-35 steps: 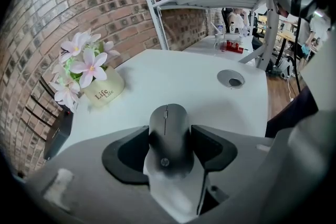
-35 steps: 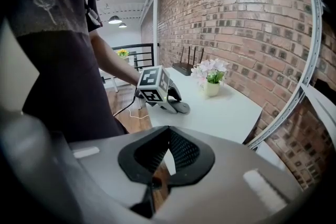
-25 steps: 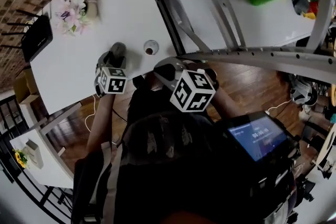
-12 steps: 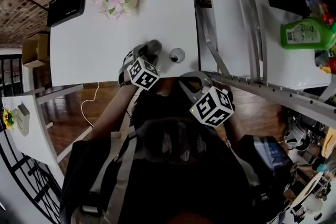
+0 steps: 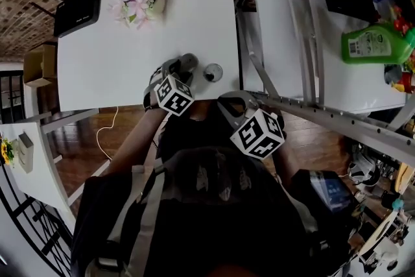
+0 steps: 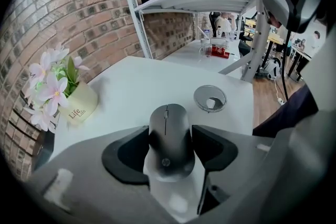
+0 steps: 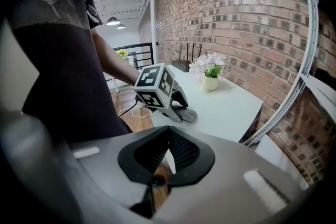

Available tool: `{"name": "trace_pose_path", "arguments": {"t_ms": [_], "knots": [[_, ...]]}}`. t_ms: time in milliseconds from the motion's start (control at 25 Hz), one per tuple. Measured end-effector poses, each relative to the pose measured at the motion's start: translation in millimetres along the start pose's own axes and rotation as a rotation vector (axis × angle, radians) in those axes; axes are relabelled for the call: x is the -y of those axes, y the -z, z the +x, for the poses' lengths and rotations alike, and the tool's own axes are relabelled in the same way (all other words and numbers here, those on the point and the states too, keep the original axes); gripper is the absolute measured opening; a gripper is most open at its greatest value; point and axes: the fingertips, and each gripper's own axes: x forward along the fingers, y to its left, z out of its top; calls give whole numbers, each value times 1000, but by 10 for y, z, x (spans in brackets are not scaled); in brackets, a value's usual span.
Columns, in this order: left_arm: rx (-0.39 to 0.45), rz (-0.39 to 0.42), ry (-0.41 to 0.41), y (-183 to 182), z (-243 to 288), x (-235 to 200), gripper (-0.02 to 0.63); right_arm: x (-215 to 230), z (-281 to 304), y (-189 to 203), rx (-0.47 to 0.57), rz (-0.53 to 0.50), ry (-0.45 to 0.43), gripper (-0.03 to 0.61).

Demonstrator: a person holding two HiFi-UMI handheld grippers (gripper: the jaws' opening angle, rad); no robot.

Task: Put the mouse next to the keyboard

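The left hand-held gripper sits at the near edge of the white tabletop, its jaws closed on the sides of a dark mouse. The mouse's long axis runs along the jaws, and its wheel end points away from the person, across the tabletop. Whether it rests on the surface cannot be told. A round grommet lies just ahead and to its right. Beyond that, a shelf post marks the tabletop's right edge. Ahead and to the left the tabletop is bare as far as the flowers and router by the brick wall. The right hand-held gripper hangs off the near edge above wood floor, its jaw tips together with nothing between them.
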Motion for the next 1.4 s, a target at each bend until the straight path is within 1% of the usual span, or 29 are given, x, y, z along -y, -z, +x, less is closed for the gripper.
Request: {"name": "trace_pose_path", "arguments": {"t_ms": [200, 480, 680, 880, 1040, 1240, 1400], "knots": [[8, 27, 21, -58, 20, 86, 262, 52, -8, 11, -9, 9, 10, 6], [4, 5, 37, -85, 29, 113, 263, 86, -7, 32, -15, 9, -6, 6], [7, -47, 50, -163, 68, 116, 262, 132, -29, 53, -21, 3, -8, 6], [8, -55, 48, -230, 97, 196, 264, 110, -34, 73, -28, -12, -39, 6], [7, -35, 52, -301, 138, 201, 265, 163, -55, 80, -35, -19, -31, 5], [8, -40, 50, -238, 117, 161, 266, 104, 18, 13, -26, -21, -51, 5], [-9, -9, 54, -249, 121, 186, 265, 86, 18, 0, -23, -23, -58, 6]]}}
